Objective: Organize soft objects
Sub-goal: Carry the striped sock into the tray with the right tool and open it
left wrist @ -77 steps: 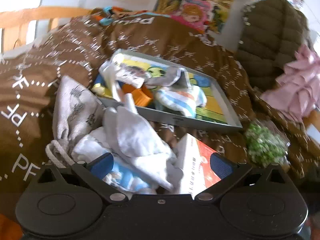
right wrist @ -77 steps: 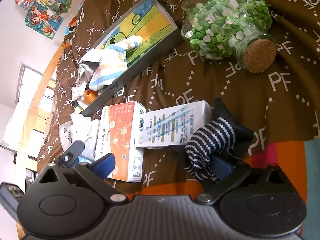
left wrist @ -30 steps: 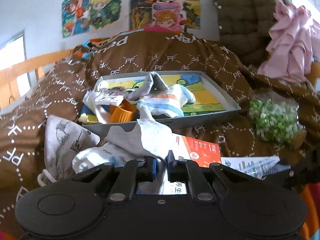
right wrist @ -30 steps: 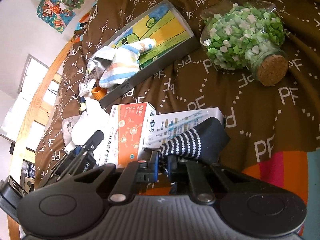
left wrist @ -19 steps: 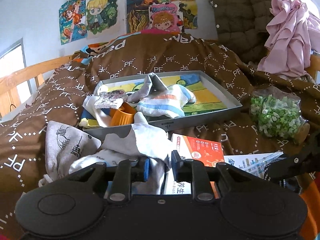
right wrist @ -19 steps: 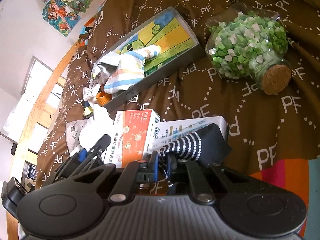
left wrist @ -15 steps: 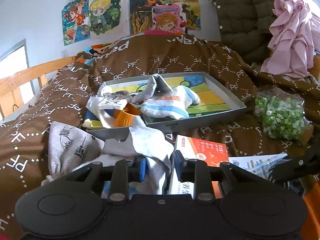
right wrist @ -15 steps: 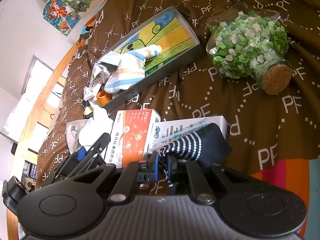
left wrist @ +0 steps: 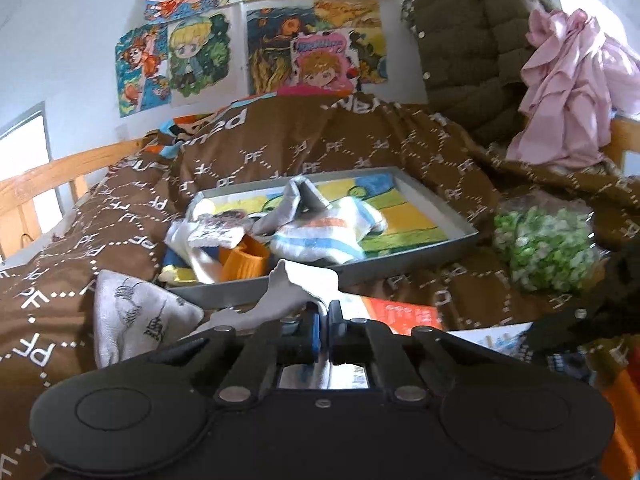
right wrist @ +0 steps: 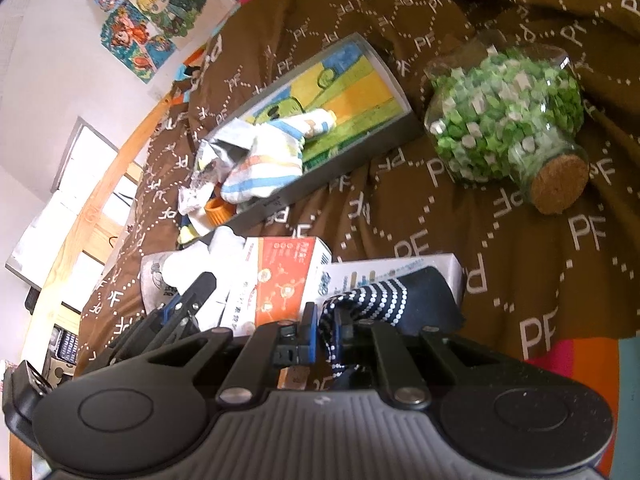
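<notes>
The left tool (left wrist: 322, 322) is seen pinched on a fold of the white cloth (left wrist: 298, 286), which rises just ahead of its tips. Its jaws have just been closing: half a second ago they stood a little apart with the cloth loose between them, and now the blue pads are pressed together on the fabric. The grip appears to have been retaken, so the cloth can likely be lifted clear.

Left of that tool, a grey drawstring pouch (left wrist: 136, 312) is left lying on the brown bedspread (left wrist: 304, 140). Straight ahead and beyond the cloth, the grey tray (left wrist: 440, 250) is seen with a striped sock (left wrist: 320, 236) and an orange cup (left wrist: 244, 262) already inside. Just right of the tips, an orange box (left wrist: 400, 314) lies flat on the bed.

Further right, the right tool (right wrist: 322, 334) is kept clamped on the dark dotted sock (right wrist: 396, 298), as it was a second ago; nothing has shifted there. The sock is draped over a white box (right wrist: 400, 266) just ahead of the tips. Well ahead and to the right, a corked jar (right wrist: 508, 120) of green paper stars lies on its side.

Both soft things are judged ready to be carried; the tray ahead seems the likely place.
</notes>
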`<state>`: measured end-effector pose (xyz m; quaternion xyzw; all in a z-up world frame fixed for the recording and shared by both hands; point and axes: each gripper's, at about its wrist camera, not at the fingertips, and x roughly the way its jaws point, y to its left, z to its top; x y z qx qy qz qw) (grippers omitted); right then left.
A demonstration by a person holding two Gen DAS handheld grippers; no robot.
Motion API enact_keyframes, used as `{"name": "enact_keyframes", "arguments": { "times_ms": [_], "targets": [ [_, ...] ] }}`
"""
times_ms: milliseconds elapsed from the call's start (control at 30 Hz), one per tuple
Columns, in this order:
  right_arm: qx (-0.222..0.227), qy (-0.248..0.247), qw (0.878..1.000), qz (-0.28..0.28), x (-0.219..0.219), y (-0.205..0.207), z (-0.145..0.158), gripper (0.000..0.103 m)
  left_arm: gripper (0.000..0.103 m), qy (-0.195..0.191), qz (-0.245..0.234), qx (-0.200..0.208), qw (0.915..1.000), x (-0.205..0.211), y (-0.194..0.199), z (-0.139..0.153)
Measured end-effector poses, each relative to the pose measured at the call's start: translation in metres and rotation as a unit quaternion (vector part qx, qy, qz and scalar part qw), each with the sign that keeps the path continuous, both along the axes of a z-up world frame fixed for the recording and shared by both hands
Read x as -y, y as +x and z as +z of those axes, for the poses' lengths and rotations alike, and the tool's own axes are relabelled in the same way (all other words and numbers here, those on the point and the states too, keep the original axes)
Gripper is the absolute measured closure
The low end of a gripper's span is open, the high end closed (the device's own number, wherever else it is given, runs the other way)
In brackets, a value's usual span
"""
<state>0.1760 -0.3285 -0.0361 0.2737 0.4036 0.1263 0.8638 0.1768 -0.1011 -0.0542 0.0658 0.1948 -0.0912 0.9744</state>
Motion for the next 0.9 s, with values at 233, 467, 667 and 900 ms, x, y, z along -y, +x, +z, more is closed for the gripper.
{"name": "enact_keyframes", "arguments": {
  "times_ms": [233, 467, 667, 900],
  "targets": [
    [0.046, -0.002, 0.999, -0.011, 0.001, -0.004, 0.009, 0.099, 0.100, -0.048, -0.044, 0.023, 0.9976, 0.001, -0.010, 0.015],
    [0.066, 0.012, 0.998, -0.013, 0.002, -0.003, 0.013, 0.101, 0.100, -0.065, -0.057, 0.029, 0.9958, 0.002, -0.014, 0.022],
    [0.110, 0.028, 0.993, -0.013, 0.003, -0.005, 0.021, 0.101, 0.100, -0.076, -0.058, 0.034, 0.9949, -0.001, -0.015, 0.026],
    [0.168, 0.046, 0.984, -0.029, 0.006, 0.014, 0.038, 0.101, 0.100, -0.087, -0.072, 0.056, 0.9920, -0.001, 0.000, 0.043]
  ]
}}
